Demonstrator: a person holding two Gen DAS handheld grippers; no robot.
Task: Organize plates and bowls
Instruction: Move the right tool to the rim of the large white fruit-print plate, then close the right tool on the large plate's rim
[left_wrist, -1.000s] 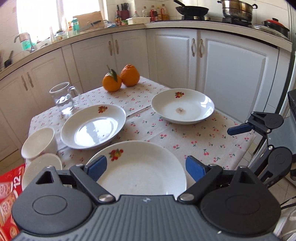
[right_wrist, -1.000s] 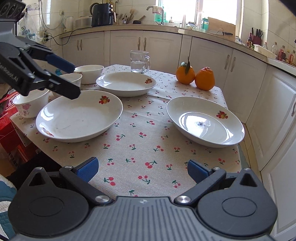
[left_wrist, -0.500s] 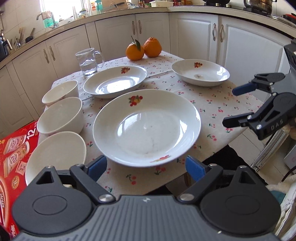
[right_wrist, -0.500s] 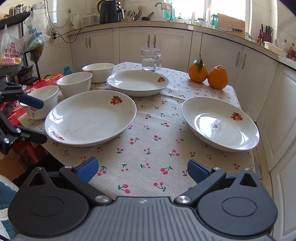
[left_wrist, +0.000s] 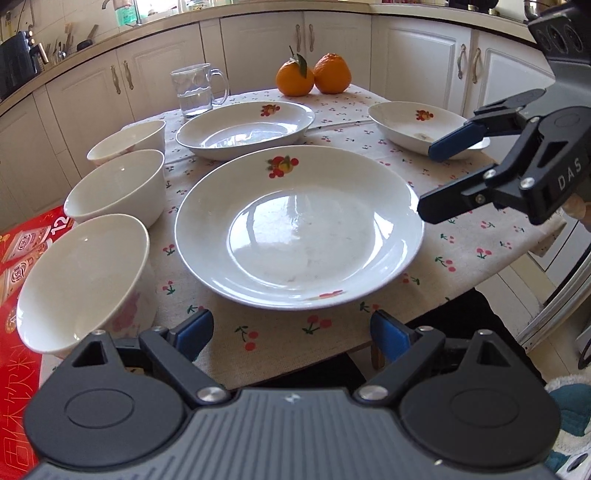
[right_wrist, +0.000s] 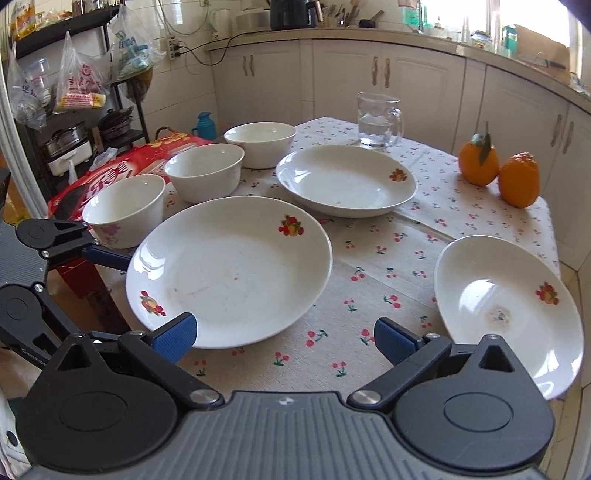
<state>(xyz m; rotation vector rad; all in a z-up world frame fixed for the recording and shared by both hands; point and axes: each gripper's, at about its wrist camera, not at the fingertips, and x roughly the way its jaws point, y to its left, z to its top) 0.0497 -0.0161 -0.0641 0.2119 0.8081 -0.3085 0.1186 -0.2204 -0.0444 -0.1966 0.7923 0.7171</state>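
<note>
Three white plates with fruit prints lie on the cherry-print tablecloth: a large near plate (left_wrist: 299, 229) (right_wrist: 229, 273), a far plate (left_wrist: 243, 129) (right_wrist: 347, 181) and a right plate (left_wrist: 413, 125) (right_wrist: 506, 310). Three white bowls (left_wrist: 81, 280) (left_wrist: 118, 188) (left_wrist: 127, 140) line the left edge. My left gripper (left_wrist: 291, 332) is open and empty, just off the table's near edge in front of the large plate. My right gripper (right_wrist: 284, 336) (left_wrist: 432, 182) is open and empty beside that plate's right rim. Its left pad overlaps the rim in the right wrist view.
A glass mug (left_wrist: 195, 92) with water and two oranges (left_wrist: 314, 75) stand at the table's far side. A red carton (left_wrist: 22, 258) sits below the bowls. White cabinets (left_wrist: 417, 62) wrap around behind. A shelf with bags (right_wrist: 74, 85) stands past the bowls.
My left gripper has sunk and drawn back from above the large plate to the table's near edge. My right gripper has swung across toward the large plate's rim.
</note>
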